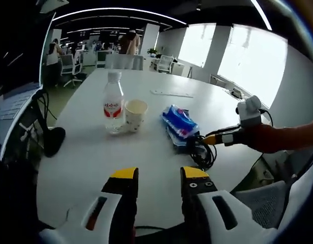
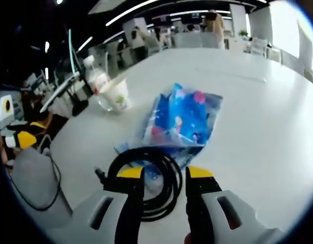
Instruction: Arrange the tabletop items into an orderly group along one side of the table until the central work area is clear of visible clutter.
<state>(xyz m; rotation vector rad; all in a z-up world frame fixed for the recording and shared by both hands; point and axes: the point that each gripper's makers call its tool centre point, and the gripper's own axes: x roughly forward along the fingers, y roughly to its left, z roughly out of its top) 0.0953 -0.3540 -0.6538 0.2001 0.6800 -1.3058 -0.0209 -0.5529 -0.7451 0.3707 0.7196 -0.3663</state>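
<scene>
Cable coil [image 2: 159, 175], black, lies flat on the white table [image 2: 258, 112] right at the right gripper [image 2: 164, 175], its near loop sitting between the two yellow-tipped jaws. Jaws stand moderately apart, not closed on anything yet. Just beyond the coil, touching or overlapping its far edge, is the blue snack packet [image 2: 184, 117]. Further ahead-left: paper cup [image 2: 116, 93] with the water bottle [image 2: 95, 76] right behind it.

Left gripper [image 1: 159, 175] hovers over bare table, jaws parted, holding nothing; ahead of it stand the bottle [image 1: 113, 104] and cup [image 1: 135, 114] side by side, packet [image 1: 179, 124] and coil [image 1: 202, 150] off to its right.

Step in hand looks like grabbing the coil. To do it well: lower so one jaw goes inside the loop, pinch several strands together, not one, and lift clear of the packet so it isn't dragged along. Likely group everything by the bottle and cup.
</scene>
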